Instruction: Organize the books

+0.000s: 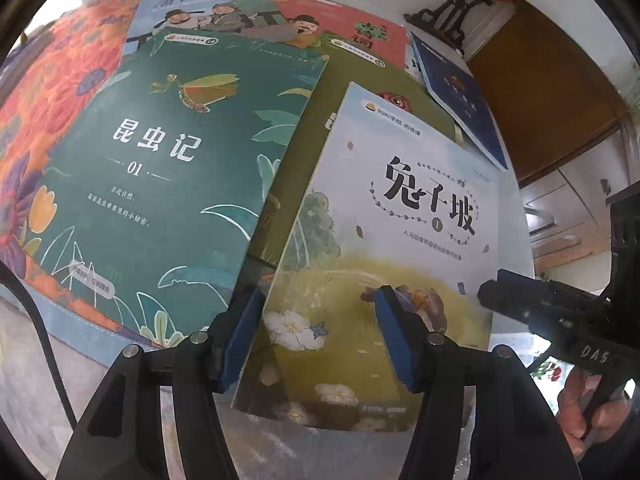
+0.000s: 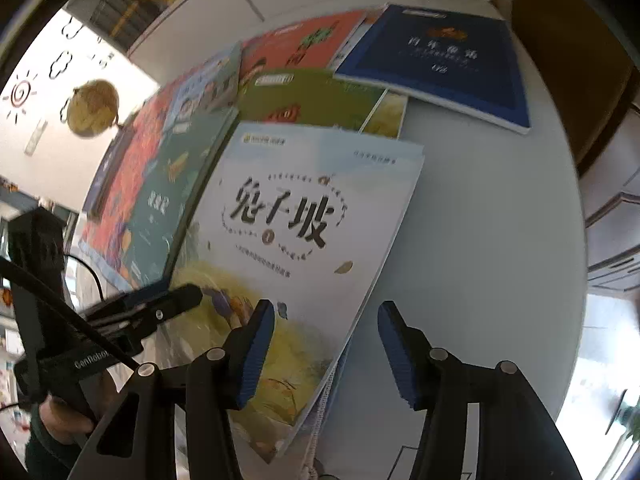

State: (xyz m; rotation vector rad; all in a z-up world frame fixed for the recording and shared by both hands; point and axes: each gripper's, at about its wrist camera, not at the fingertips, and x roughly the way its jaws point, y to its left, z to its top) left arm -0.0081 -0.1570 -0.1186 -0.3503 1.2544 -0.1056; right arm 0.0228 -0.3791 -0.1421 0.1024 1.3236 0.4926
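now | left tool (image 1: 320, 332): jaws apart, straddling the near left edge of the pale book (image 1: 392, 240), pads not pressing | right tool (image 2: 326, 344): jaws apart over its near right edge | pale book: atop green book (image 1: 168, 168), near counter (image 2: 480, 220) edge

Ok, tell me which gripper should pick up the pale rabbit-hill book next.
Probably left. The left gripper already straddles the pale book's near spine edge, open, one pad on either side. The right gripper is open at the book's page-edge corner, one pad over the cover, the other over the bare table.
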